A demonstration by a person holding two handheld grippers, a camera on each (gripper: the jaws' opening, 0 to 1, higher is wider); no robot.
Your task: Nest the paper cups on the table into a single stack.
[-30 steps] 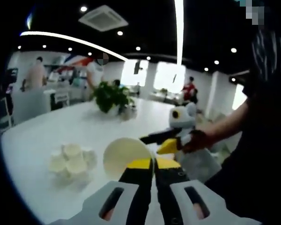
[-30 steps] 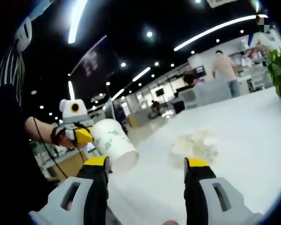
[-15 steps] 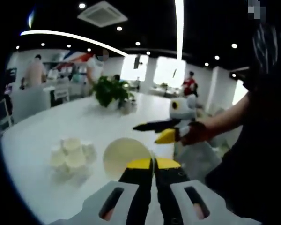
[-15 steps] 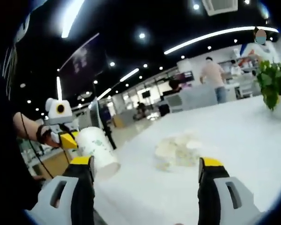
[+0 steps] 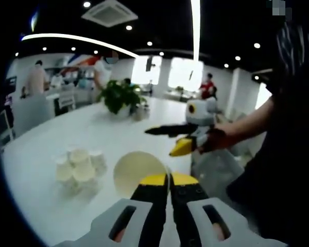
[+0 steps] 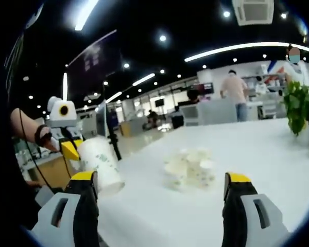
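A single paper cup (image 5: 135, 171) is carried off the table (image 5: 51, 144), nipped at its rim by the left gripper (image 5: 168, 179), whose jaws are drawn together on the cup wall. In the left gripper view its open mouth is turned toward the camera, and in the right gripper view the same cup (image 6: 99, 163) is seen from the side, tilted, with a green print on its wall. The step in hand is judged to be the gathering of cups: one cup has been secured, and a second is to be fetched so that the two can be nested.

Beyond the held cup, toward the middle of the table, the cluster of cups (image 6: 191, 168) is found, standing close together with mouths up; how many there are cannot be counted. The right gripper (image 6: 161, 180) is held in front of that cluster with its jaws spread wide and nothing between them, well apart from the cups. The next move is judged to call for the right gripper to be brought onto one cup at the near edge of the cluster and closed gently on its rim, so that neighbours are not toppled.

Farther off than the cluster, a potted plant (image 5: 120, 99) stands on the table.
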